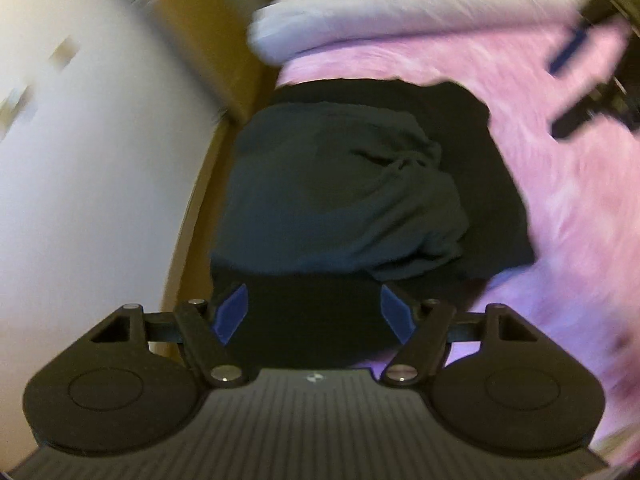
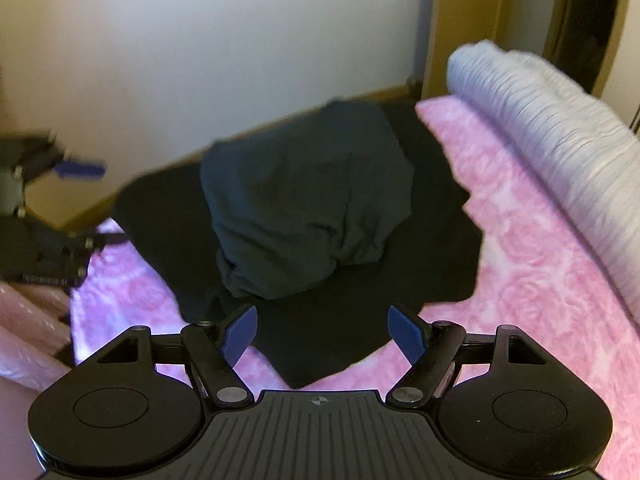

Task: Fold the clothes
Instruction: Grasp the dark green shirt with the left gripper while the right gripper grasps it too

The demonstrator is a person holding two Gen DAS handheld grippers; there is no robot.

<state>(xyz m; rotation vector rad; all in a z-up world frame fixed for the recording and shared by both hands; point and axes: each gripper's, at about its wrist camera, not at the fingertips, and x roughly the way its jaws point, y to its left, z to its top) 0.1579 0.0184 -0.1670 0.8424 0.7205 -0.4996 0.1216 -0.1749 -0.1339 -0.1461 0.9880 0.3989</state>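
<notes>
A dark teal garment point(image 1: 340, 192) lies bunched on top of a flat black garment point(image 1: 500, 184) on a pink bed cover. In the right wrist view the teal garment point(image 2: 308, 204) sits on the black one point(image 2: 432, 248) near the bed's far edge. My left gripper point(image 1: 314, 312) is open and empty, just above the near edge of the black garment. My right gripper point(image 2: 322, 334) is open and empty, over the near corner of the black garment. The left gripper also shows in the right wrist view point(image 2: 76, 168), blurred, at the left.
A pink fluffy bed cover point(image 2: 520, 280) spreads under the clothes. A folded white blanket point(image 2: 560, 136) lies along the bed's right side. A white wall point(image 2: 200, 60) and a wooden bed frame point(image 2: 168, 168) stand behind. The other gripper point(image 1: 576, 52) shows blurred at the upper right.
</notes>
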